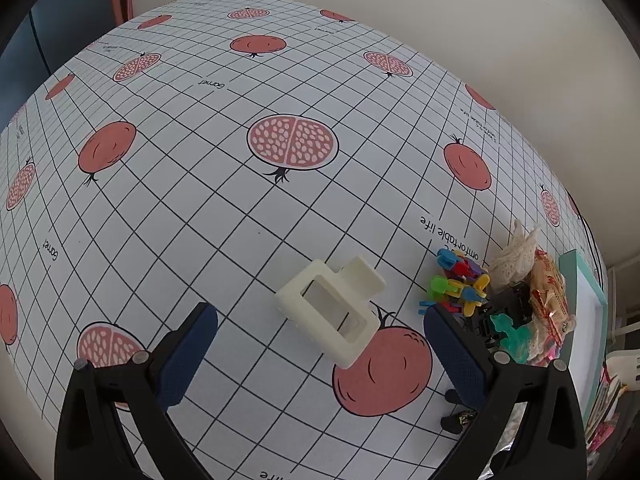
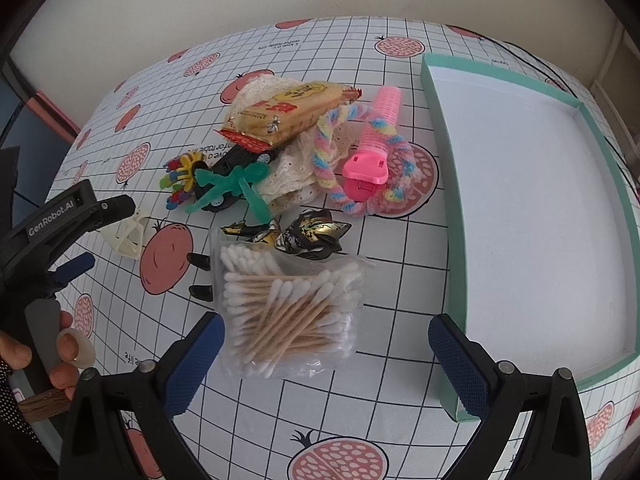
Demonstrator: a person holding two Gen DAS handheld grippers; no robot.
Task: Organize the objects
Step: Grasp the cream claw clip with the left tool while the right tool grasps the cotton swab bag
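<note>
A cream plastic hair claw (image 1: 330, 310) lies on the pomegranate tablecloth just ahead of my open left gripper (image 1: 320, 356); nothing sits between its blue pads. That claw (image 2: 126, 236) shows partly hidden behind the left gripper's body in the right wrist view. My right gripper (image 2: 326, 364) is open, hovering over a clear bag of cotton swabs (image 2: 290, 308). A teal-rimmed white box (image 2: 536, 216) lies to the right. The pile holds a snack packet (image 2: 292, 114), pink comb (image 2: 376, 140), pastel rope (image 2: 332, 148), green toy (image 2: 236, 188) and black-gold figure (image 2: 304, 234).
Coloured clips (image 1: 460, 284), lace cloth (image 1: 514, 256), a black toy car (image 1: 508, 308) and the snack packet (image 1: 550, 300) crowd the table's right side in the left wrist view, beside the box (image 1: 586, 304). A hand (image 2: 44, 352) holds the left gripper's handle. A wall runs behind the table.
</note>
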